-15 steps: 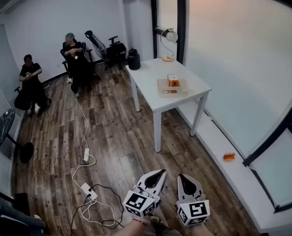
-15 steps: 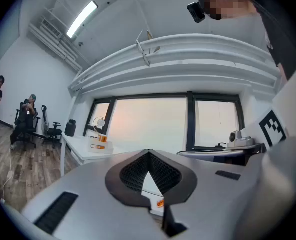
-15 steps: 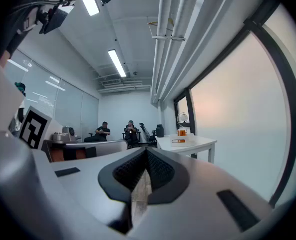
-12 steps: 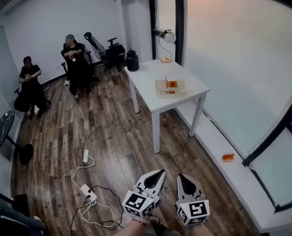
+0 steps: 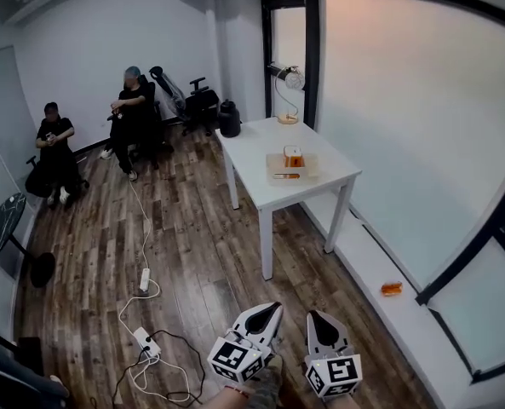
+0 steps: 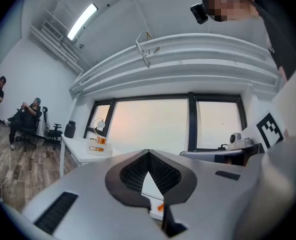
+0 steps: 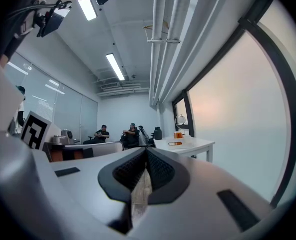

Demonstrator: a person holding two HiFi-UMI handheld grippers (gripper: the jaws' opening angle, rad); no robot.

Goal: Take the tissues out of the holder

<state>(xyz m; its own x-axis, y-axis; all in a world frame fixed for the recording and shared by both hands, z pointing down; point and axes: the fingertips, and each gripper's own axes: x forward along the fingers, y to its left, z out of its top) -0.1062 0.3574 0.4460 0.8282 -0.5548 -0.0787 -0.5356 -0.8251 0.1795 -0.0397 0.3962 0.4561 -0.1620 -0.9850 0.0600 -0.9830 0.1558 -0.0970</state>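
Room: an office with a dark wooden floor (image 5: 192, 237), a large window (image 5: 397, 100) on the right and two seated people (image 5: 133, 109) at the far wall
Tabletop (image 5: 256, 156): white, beside the window, well apart from both grippers; a desk lamp (image 5: 290, 79) stands at its far end
Holder (image 5: 290, 167): a pale, flat piece on the tabletop, on the side nearer the window, with a small orange and white part upright on it; the tissues themselves are too small to make out from here
Handling (my judgement): tissues are very light, soft and easy to tear; the holder looks light too and may slide or lift when a sheet is pulled
Where to take hold: pinch the sheet that sticks out, near its middle, and pull it straight; the other gripper can press on the holder's edge
Left gripper (image 5: 267, 315): low in the head view, pointing level; its fingers (image 6: 133, 171) meet tip to tip, with nothing between them
Right gripper (image 5: 323, 324): just beside the left one; its fingers (image 7: 160, 171) are pressed together and empty
Stage: the task looks not yet begun; the walk to the tabletop comes first
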